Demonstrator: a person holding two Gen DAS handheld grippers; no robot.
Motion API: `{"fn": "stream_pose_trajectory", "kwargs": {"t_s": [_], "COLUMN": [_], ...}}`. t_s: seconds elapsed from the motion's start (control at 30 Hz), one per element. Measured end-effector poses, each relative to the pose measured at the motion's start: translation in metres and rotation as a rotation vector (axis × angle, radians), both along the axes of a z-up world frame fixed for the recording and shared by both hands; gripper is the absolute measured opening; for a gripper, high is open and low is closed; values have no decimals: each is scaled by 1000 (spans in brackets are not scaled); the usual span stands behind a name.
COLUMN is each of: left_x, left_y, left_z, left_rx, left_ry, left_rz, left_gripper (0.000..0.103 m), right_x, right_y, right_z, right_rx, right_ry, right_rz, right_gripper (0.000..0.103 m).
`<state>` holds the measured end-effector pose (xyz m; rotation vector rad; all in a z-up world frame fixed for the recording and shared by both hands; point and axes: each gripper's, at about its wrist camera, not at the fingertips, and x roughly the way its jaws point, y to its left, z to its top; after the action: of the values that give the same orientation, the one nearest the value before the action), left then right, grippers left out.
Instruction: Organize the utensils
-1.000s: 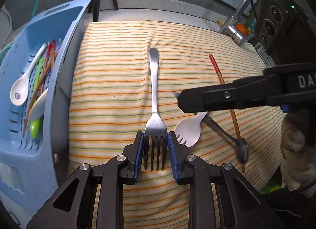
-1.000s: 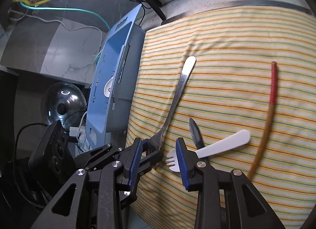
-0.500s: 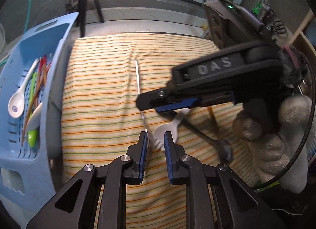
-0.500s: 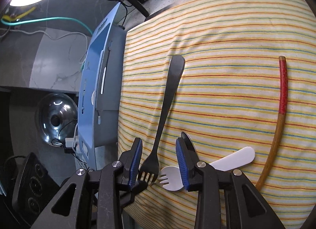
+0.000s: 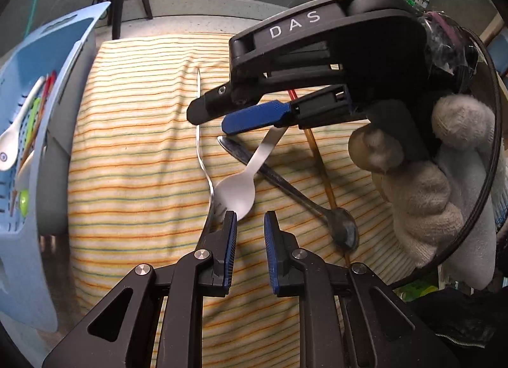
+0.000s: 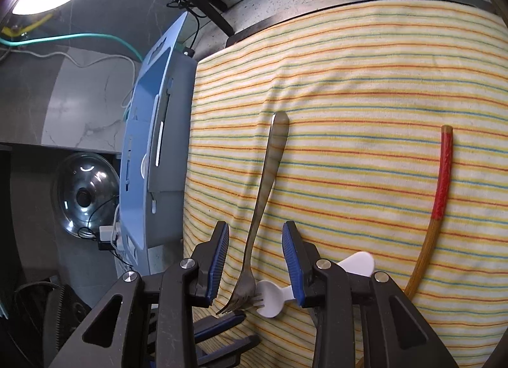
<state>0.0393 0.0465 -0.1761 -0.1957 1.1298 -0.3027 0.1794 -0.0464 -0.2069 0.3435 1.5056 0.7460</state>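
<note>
A metal fork (image 5: 198, 145) stands on its edge on the striped cloth (image 5: 133, 145). Its tines lean against the outside of my left gripper's (image 5: 250, 215) left finger. That gripper is open by a narrow gap, with only cloth between its pads. The head of a white plastic spork (image 5: 236, 196) lies just ahead of its tips. My right gripper (image 6: 254, 228) is open and straddles the fork's (image 6: 270, 171) neck without touching it. The spork (image 6: 270, 299) touches the fork's tines. A dark metal spoon (image 5: 285, 187) and a red-tipped chopstick (image 5: 320, 161) lie to the right.
A blue basket (image 5: 47, 145) at the cloth's left edge holds a white spoon (image 5: 12, 142), chopsticks and other utensils. A gloved hand (image 5: 412, 193) grips the right gripper. A pot lid (image 6: 84, 193) sits beyond the basket (image 6: 158, 145). The chopstick (image 6: 443, 174) lies alone at the right.
The fork lay flat between my left pads; now it stands on edge outside the left finger, and the pads have come closer. My right gripper has come over the fork's neck.
</note>
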Motion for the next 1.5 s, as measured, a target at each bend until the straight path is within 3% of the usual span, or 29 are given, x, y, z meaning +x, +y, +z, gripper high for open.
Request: {"fn": "stream_pose_trajectory", "kwargs": {"t_s": [0.17,0.3,0.47,0.6,0.8,0.87,0.97,1.03,1.17,1.3,1.5], "left_x": [-22,-21,-12,-11,-17,-22,-24,-22,-19,-5,2], "left_y": [19,30,17,7,9,10,9,6,-3,-13,11], "left_z": [23,15,1,5,7,8,3,-1,-6,-13,-12], "left_rx": [-28,-17,-25,-41,5,30,46,62,76,151,148], "left_ry": [-64,-45,-25,-34,-26,-24,-6,9,8,10,9], "left_rz": [49,85,58,26,43,46,42,47,37,11,51], "left_gripper": [16,16,16,16,16,28,30,38,38,38,30], "right_x": [-1,2,3,1,3,5,9,11,15,15,16], "right_y": [0,0,3,4,0,-1,-1,0,4,8,16], "right_z": [8,9,10,12,11,10,8,6,2,-2,-3], "right_rx": [0,3,2,2,-4,-13,-28,-42,-54,-56,-57], "right_ry": [-25,-21,-16,-13,-15,-20,-22,-24,-20,-13,-12], "right_rz": [17,12,27,40,40,42,42,44,51,55,60], "right_gripper": [32,32,32,32,32,32,32,32,32,32,32]}}
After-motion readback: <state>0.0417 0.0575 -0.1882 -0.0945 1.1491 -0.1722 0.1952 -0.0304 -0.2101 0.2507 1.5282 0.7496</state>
